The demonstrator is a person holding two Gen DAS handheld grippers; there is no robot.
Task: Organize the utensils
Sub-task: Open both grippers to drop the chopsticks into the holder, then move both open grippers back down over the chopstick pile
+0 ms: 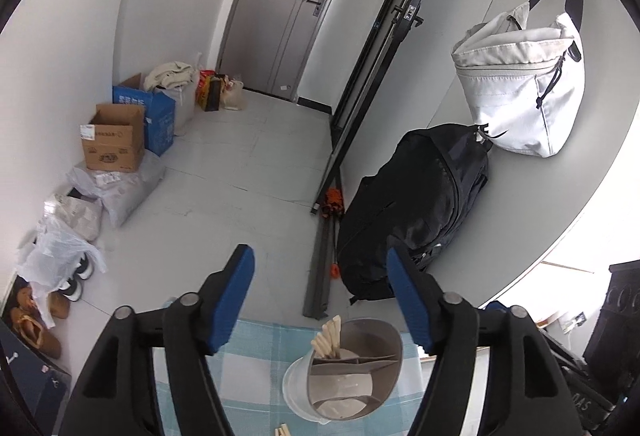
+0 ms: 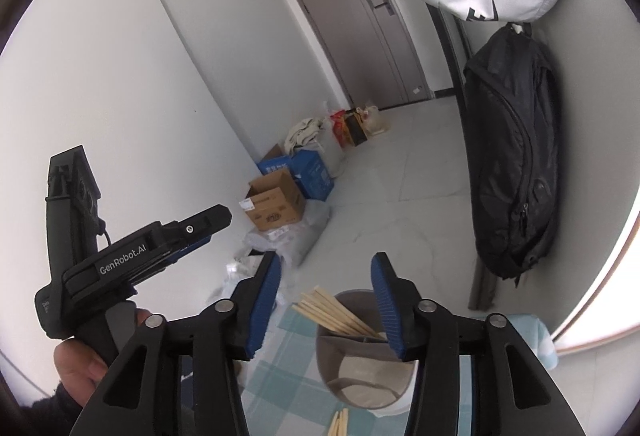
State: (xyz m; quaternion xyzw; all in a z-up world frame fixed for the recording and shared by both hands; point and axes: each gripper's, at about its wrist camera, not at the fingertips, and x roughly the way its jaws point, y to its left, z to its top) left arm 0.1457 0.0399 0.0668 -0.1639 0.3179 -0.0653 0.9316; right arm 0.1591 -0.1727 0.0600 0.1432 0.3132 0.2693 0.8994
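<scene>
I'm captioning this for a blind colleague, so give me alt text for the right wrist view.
The right gripper, jaws open and empty, hovers over a grey utensil holder with wooden chopsticks leaning inside, on a blue checked cloth. A hand at left holds the left gripper; a black backpack hangs behind.

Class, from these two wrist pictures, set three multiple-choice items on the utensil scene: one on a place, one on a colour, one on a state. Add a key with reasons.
1. Where do most of the chopsticks stand?
A. in the grey divided holder
B. in the cardboard box
C. on the floor

2. What colour are the gripper pads?
A. red
B. blue
C. white

3. How is the right gripper?
A. shut on a chopstick
B. shut on the holder's rim
C. open, holding nothing

Key: 1 A, they lean out of one compartment; 2 B, blue pads line the black fingers; 3 C, its jaws stand apart with nothing between them.
</scene>
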